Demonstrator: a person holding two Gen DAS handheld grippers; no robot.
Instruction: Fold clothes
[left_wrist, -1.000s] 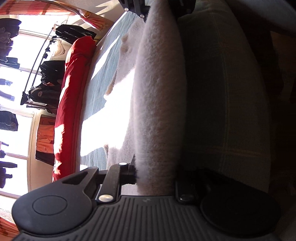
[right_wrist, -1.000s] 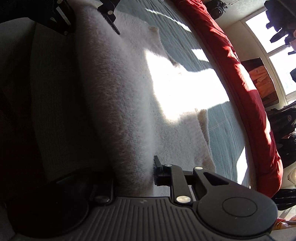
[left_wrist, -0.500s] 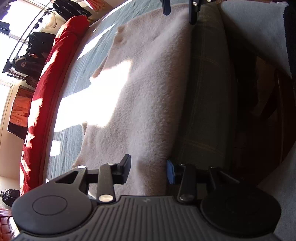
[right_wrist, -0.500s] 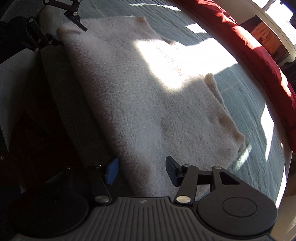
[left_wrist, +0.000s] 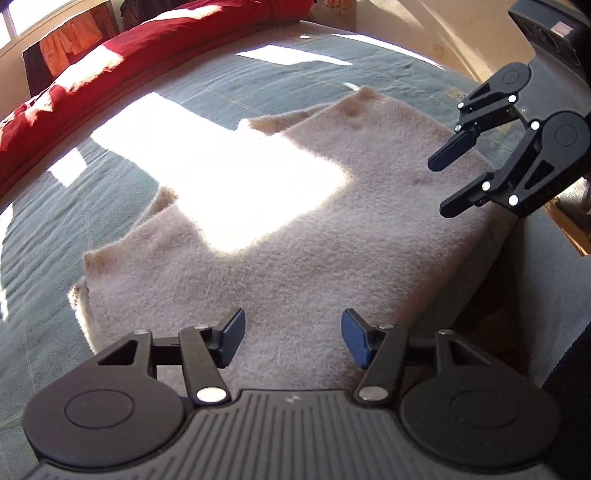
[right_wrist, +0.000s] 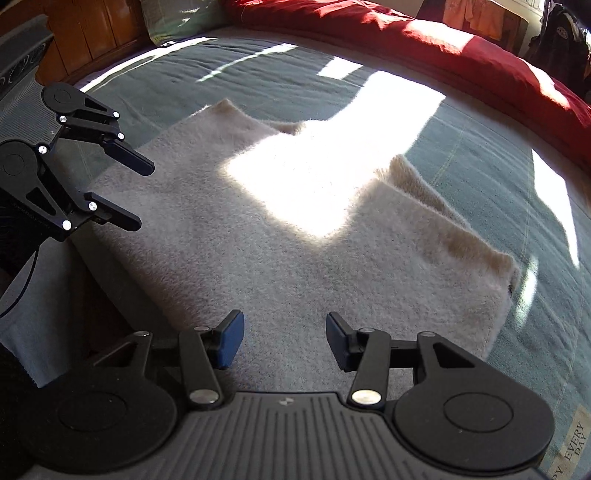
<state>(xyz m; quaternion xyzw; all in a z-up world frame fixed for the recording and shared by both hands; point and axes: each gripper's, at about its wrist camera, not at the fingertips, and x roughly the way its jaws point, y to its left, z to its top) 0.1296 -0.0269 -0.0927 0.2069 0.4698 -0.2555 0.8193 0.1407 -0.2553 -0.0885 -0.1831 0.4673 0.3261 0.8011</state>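
Fleece, thick and fuzzy: the cream garment (left_wrist: 295, 229) is seen lying folded flat on the grey-green bed (left_wrist: 110, 206), directly beneath and ahead of both sets of jaws, its near fold at the bed's edge. The left gripper (left_wrist: 291, 341) is held just above that near fold with jaws released; they have just been opening, and nothing is pinched between the blue pads. The right gripper (right_wrist: 284, 341) is likewise unclenched over the same fold, its jaws having just eased in a touch, with no cloth caught. Each gripper is visible to the other, off to the side of its partner's jaws.

Handling is judged to be easy but floppy: the fabric looks soft, light and limp, not slippery, with enough pile to be gripped well. Stacked layers can be made out at the far corners, beyond the jaws, so a pinch there would probably need to take every layer or the fold could be pulled apart. Corners or the doubled edge seem the best places to be taken hold of. A red duvet (right_wrist: 443, 48) is bunched well beyond the jaws.
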